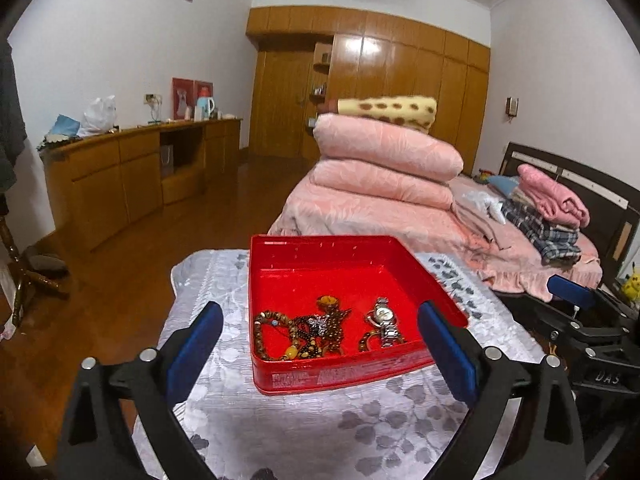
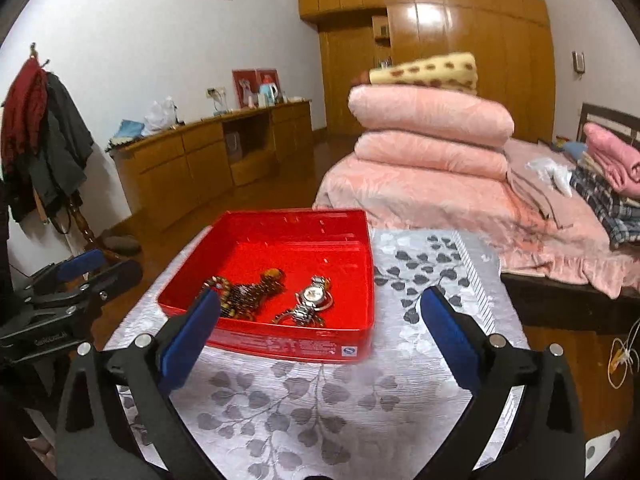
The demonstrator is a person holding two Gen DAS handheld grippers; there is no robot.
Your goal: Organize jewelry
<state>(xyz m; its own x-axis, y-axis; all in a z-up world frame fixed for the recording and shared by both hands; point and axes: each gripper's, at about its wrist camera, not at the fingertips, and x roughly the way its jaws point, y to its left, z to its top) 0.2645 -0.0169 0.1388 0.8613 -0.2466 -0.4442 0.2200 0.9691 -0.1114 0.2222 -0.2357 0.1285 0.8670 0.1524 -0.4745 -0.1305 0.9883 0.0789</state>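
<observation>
A small table covered with a grey leaf-patterned cloth (image 2: 320,408) is seen in a bedroom, with a bed (image 2: 460,200) carrying folded pink quilts behind it. On the cloth a shallow red tin box (image 1: 332,376) is placed, open at the top, near the left edge of the table in the right wrist view. All the jewelry that can be seen is gathered along the near wall of the box: a tangle of brown bead strings (image 1: 296,332) lies toward the near left corner, and a silver wristwatch (image 1: 384,320) is laid just beside it, toward the near right corner. The left gripper (image 1: 320,344) is held spread wide, with nothing between its blue pads, in front of the near wall of the box. The right gripper (image 2: 320,332) is also spread and empty, near the near right corner of the box. It is judged that no piece is being carried and that a choice of piece is in hand. The next move would call for one gripper to be lowered over the near wall and closed on a single piece, probably the wristwatch, because the beads are entangled and could be lifted together.
</observation>
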